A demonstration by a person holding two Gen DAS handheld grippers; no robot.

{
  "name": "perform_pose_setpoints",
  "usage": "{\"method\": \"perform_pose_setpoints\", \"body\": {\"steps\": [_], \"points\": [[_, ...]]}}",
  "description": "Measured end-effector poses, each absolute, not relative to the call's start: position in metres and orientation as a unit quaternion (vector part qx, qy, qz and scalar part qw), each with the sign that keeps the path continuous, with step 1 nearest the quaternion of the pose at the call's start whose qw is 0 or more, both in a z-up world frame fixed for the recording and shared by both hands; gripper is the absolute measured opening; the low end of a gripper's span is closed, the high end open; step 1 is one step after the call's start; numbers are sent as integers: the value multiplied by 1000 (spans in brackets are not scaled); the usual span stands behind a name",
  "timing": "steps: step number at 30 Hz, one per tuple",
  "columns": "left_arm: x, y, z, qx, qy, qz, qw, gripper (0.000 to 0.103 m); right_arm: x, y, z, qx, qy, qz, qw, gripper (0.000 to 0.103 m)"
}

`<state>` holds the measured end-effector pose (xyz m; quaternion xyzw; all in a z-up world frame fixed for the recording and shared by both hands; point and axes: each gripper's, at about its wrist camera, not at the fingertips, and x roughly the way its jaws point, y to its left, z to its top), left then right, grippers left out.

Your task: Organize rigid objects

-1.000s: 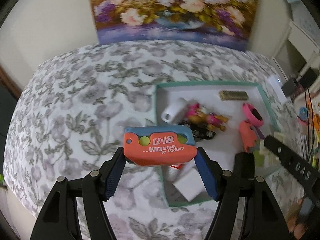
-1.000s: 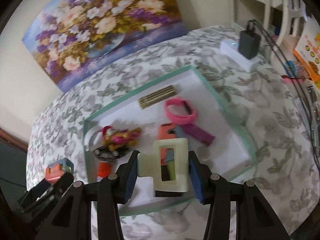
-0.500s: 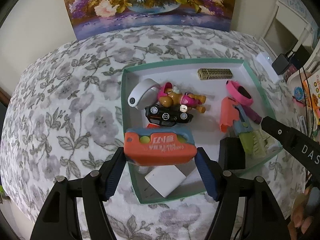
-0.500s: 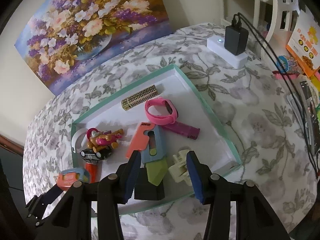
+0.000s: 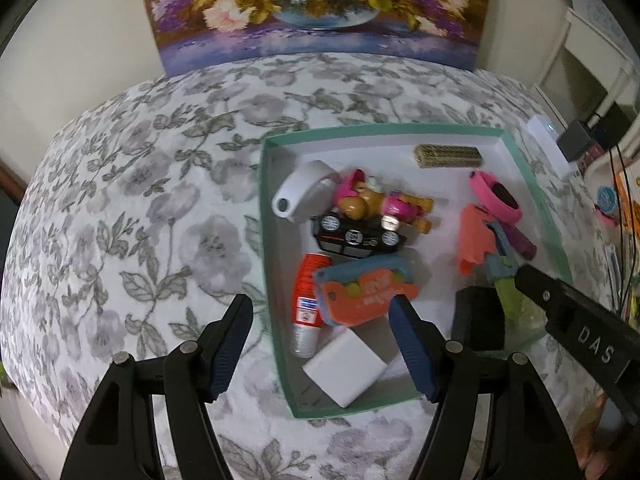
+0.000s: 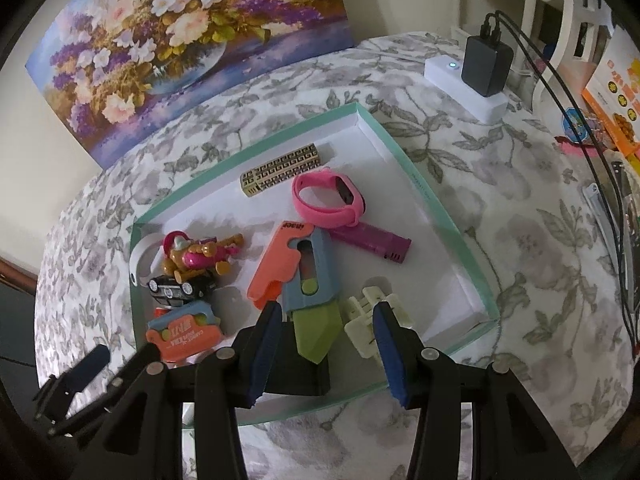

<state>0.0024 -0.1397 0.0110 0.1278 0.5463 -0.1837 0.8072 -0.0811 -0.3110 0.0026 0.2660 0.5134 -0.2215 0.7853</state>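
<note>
Teal-rimmed tray (image 5: 265,216) on the floral cloth, contents by position: orange carrot-knife toy (image 5: 362,294) at the near-left wall, tilted across a red-and-silver tube (image 5: 306,304), below the black toy car (image 5: 358,236) and pup figure (image 5: 380,204); pale clip (image 6: 374,320) near the tray's near-right corner, beside a second carrot knife with green blade (image 6: 304,276); pink band (image 6: 328,196) and patterned bar (image 6: 282,170) toward the far wall. Left gripper (image 5: 320,338) spread, holding nothing (the carrot-knife toy lies loose past its tips). Right gripper (image 6: 326,346) likewise spread and empty. Step judged: release into the tray done. Next calls for lifting clear and finding anything outside the tray.
</note>
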Motion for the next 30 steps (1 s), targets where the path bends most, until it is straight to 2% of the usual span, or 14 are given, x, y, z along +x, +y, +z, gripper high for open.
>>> {"method": "perform_pose_setpoints", "body": {"steps": [3,5,6,9,12,14,18,20,24,30], "points": [[8,-130,11,115,549,-171,810,72,-80,-307,2,258,517,-223,785,56],[12,-123,10,105,553,-165,810,77,-79,-303,2,248,519,-226,786,62],[13,-120,10,101,554,-162,810,84,-78,-301,3,243,520,-227,787,63],[17,-108,8,92,556,-146,813,84,-77,-295,4,231,521,-227,790,71],[19,-93,3,90,559,-123,815,92,-75,-287,4,215,524,-224,793,75],[21,-82,-1,85,564,-110,814,92,-73,-279,3,203,526,-222,795,80],[23,-64,-5,81,569,-87,813,92,-70,-263,2,186,530,-209,800,81],[21,-56,-5,83,570,-83,814,92,-70,-254,3,170,530,-205,805,93],[16,-44,-3,88,565,-78,817,92,-74,-243,8,157,520,-199,816,103],[9,-26,4,92,549,-67,828,93,-86,-233,10,154,515,-203,818,103]]}}
